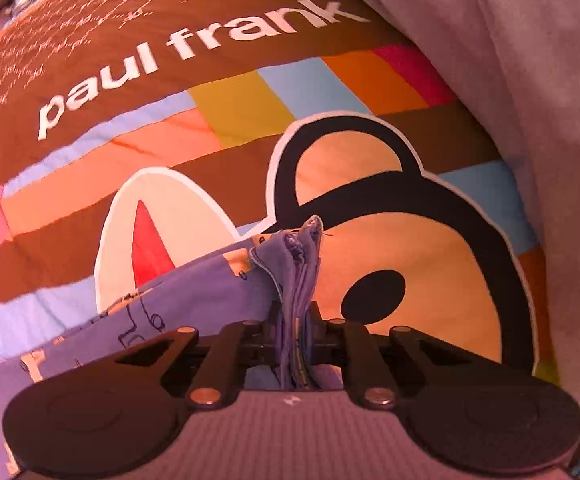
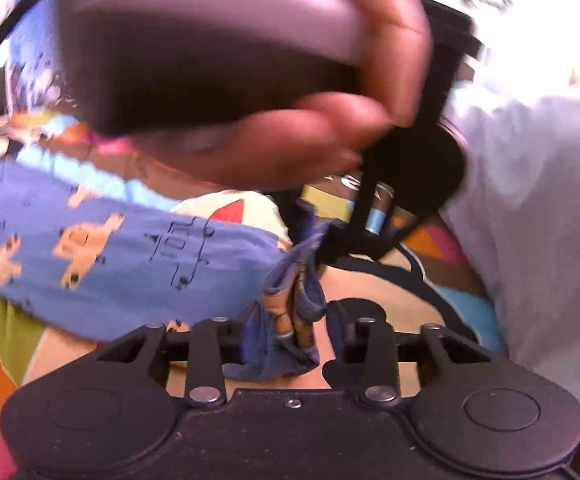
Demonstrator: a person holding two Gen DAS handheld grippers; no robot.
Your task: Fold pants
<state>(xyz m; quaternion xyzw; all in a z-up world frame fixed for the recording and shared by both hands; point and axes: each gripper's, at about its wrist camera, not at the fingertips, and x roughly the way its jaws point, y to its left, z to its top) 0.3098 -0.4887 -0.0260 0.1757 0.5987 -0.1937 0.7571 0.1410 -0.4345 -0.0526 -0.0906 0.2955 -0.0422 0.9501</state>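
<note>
The pants [image 1: 193, 296] are blue-purple with orange vehicle prints and lie across a colourful bedspread. My left gripper [image 1: 296, 320] is shut on a bunched edge of the pants, which sticks up between its jaws. In the right wrist view the pants [image 2: 109, 256] stretch to the left. My right gripper [image 2: 296, 332] is shut on another bunched edge of them. The person's hand holding the left gripper [image 2: 390, 200] fills the top of the right view, close above the right gripper.
The bedspread [image 1: 209, 60] is brown with colour blocks, a cartoon monkey face and white "paul frank" lettering. The person's grey clothing [image 1: 530, 100] borders it on the right and also shows in the right view [image 2: 538, 200].
</note>
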